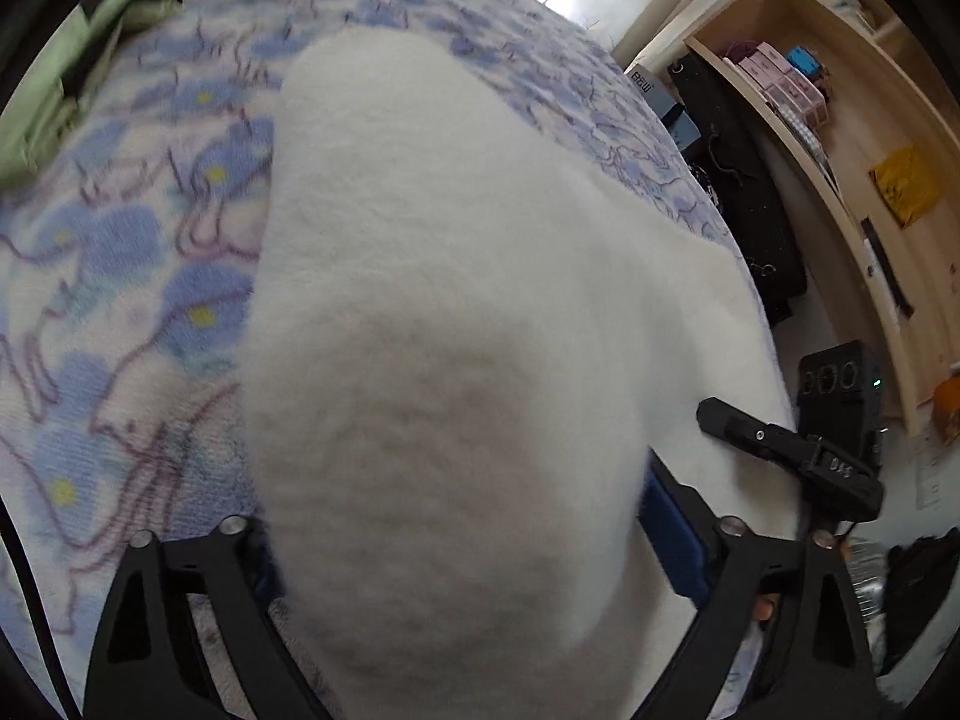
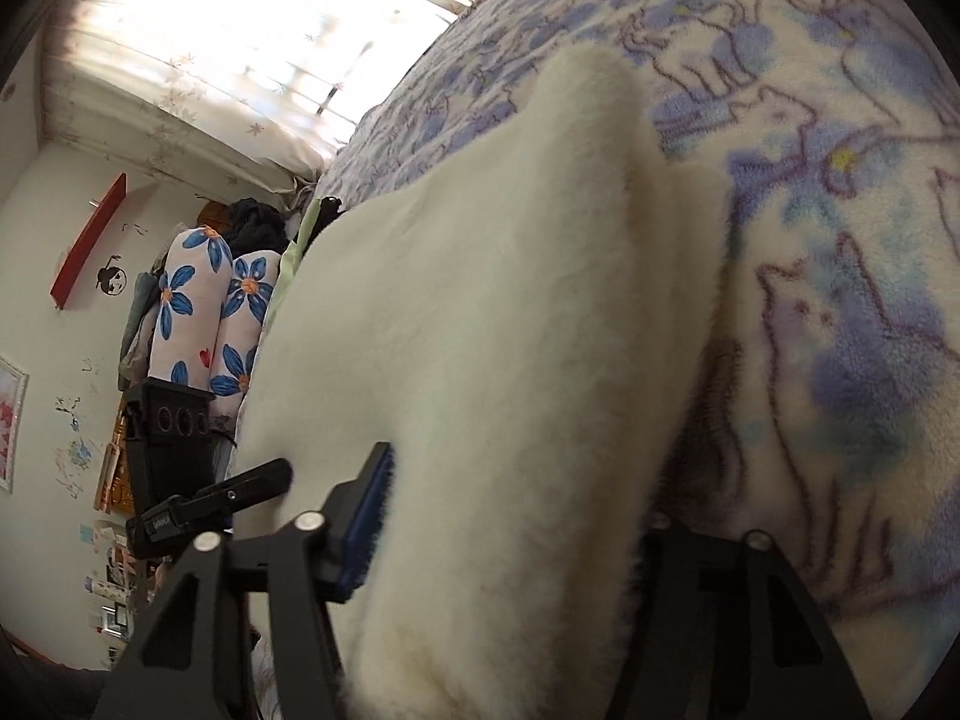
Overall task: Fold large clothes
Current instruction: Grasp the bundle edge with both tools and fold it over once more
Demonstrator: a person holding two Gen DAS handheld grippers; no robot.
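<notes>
A large white fluffy garment (image 1: 456, 312) lies on a bed with a blue flower blanket (image 1: 120, 252). In the left wrist view a thick fold of it bulges between the jaws of my left gripper (image 1: 456, 540), which is shut on it; a blue pad (image 1: 672, 540) shows at the right finger. In the right wrist view my right gripper (image 2: 510, 540) is shut on another thick fold of the garment (image 2: 480, 330), with its blue pad (image 2: 366, 516) pressed against the fabric. The right finger is hidden by the fabric. Each gripper shows in the other's view beside the garment.
The blanket (image 2: 840, 240) covers the bed. A green cloth (image 1: 66, 78) lies at the bed's far left corner. A wooden shelf unit (image 1: 852, 180) with boxes stands right of the bed. Flowered pillows (image 2: 204, 312) and a bright curtained window (image 2: 240, 30) are at the far end.
</notes>
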